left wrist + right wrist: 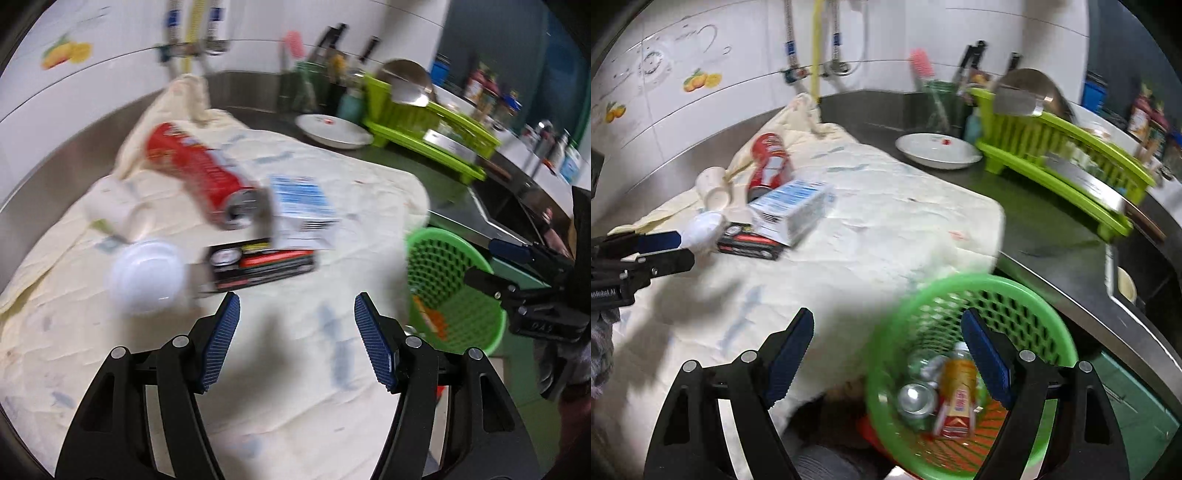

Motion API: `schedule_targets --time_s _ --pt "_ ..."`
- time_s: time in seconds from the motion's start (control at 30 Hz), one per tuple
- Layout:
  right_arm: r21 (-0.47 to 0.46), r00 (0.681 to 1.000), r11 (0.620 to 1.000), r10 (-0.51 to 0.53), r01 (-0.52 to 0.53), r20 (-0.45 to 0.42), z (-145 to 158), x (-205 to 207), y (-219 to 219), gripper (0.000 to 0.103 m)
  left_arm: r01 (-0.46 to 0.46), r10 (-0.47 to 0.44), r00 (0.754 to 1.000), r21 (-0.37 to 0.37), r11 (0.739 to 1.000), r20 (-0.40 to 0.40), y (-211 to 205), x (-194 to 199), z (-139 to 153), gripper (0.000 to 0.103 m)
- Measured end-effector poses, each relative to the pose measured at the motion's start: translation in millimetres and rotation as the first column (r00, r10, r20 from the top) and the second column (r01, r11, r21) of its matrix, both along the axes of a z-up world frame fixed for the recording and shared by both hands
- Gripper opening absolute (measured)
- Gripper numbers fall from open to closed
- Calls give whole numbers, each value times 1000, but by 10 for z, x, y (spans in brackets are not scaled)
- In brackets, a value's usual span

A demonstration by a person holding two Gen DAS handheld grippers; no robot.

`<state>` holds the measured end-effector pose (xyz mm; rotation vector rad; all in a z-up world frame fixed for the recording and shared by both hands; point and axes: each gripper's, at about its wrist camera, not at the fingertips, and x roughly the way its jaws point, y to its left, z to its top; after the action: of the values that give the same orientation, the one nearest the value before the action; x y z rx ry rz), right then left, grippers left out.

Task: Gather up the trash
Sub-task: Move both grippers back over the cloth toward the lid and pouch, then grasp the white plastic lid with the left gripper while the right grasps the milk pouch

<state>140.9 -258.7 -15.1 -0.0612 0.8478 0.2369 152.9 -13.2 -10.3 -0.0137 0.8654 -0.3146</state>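
Note:
On the cream cloth [288, 350] lie a red chip tube [195, 170], a blue and white carton [303, 206], a black and red box [258, 264], a white lid [144, 277] and a white cup [110, 206]. My left gripper [295, 328] hovers open over bare cloth just short of the box. The green mesh basket [1027, 291] stands off the cloth's right edge, holding a can [916, 398] and a yellow and red packet [956, 391]. My right gripper [886, 347] is open above the basket's rim, nothing between its fingers.
A white dish [938, 151] and a green dish rack [1056, 147] with a steel bowl stand at the back right. A sink [517, 210] opens to the right of the counter. Knives and bottles line the tiled back wall.

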Motion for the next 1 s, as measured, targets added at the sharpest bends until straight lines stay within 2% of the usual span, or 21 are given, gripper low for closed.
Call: schedule_targets --time_s 0.17,0.43,0.67,1.0 --pt "14 999 999 41 -41 -20 103 284 380 79 -105 105 994 5 994 -8 517 41 -34 65" --pt "39 995 997 70 -67 -76 182 813 886 79 -251 250 967 -22 968 -49 1138 228 -163 67" --pt "67 988 997 48 -38 -148 115 1290 1138 79 -299 295 953 -47 953 -72 1397 363 -232 67" --pt "40 977 999 0 9 -214 -118 1623 1243 79 -335 325 938 -77 939 -119 1581 636 -363 66"
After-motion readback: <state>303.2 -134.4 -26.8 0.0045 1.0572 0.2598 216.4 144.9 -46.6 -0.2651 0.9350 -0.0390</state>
